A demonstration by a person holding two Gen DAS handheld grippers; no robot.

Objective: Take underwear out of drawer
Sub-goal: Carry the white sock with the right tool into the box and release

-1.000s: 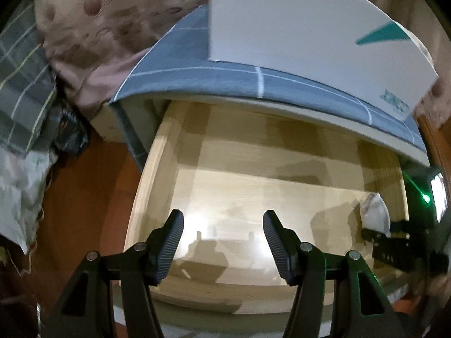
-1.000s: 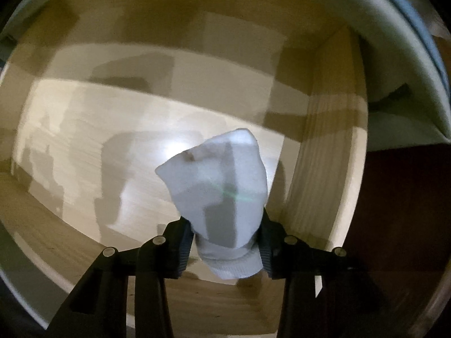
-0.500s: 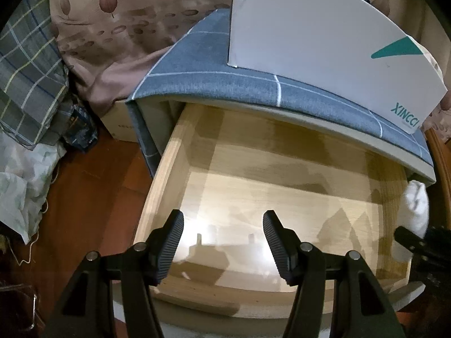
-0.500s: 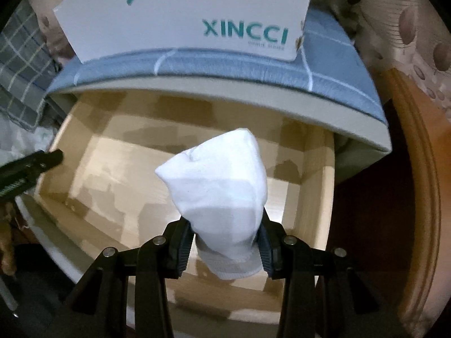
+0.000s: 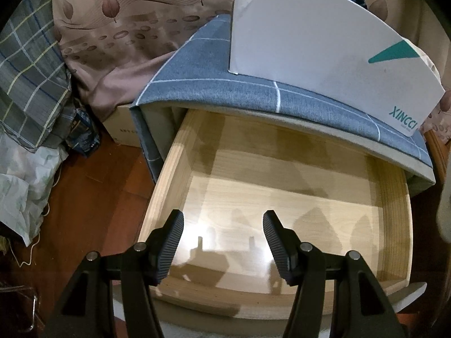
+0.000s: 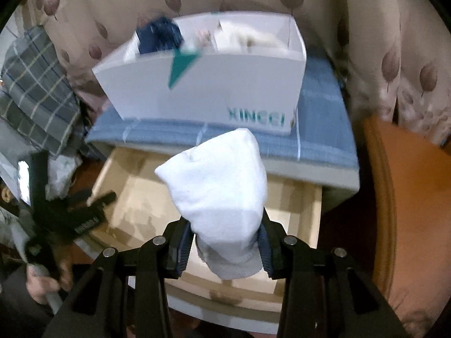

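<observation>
A rolled white underwear bundle [image 6: 220, 186] sticks up between the jaws of my right gripper [image 6: 222, 242], which is shut on it, high above the open wooden drawer [image 6: 313, 219]. In the left wrist view the drawer [image 5: 169, 180] shows a bare floor with nothing lying in it. My left gripper [image 5: 222, 236] hangs open over the drawer's front edge, with nothing between its fingers. It also shows at the left of the right wrist view as a dark blurred left gripper [image 6: 93, 205]. A pale blur at the right edge is the underwear bundle [image 5: 444, 211].
A white XINCCI box [image 6: 208, 84] holding folded clothes stands on the blue checked cabinet top [image 6: 321, 124]. Leaf-print curtain [image 5: 126, 28] hangs behind. Plaid cloth [image 5: 28, 79] and bags pile at the left on the red-brown floor [image 5: 93, 197]. An orange-brown furniture edge [image 6: 394, 191] stands at the right.
My right gripper has risen out of the drawer with the white bundle, and the box top has come into its view. The left gripper stayed over the drawer front.
</observation>
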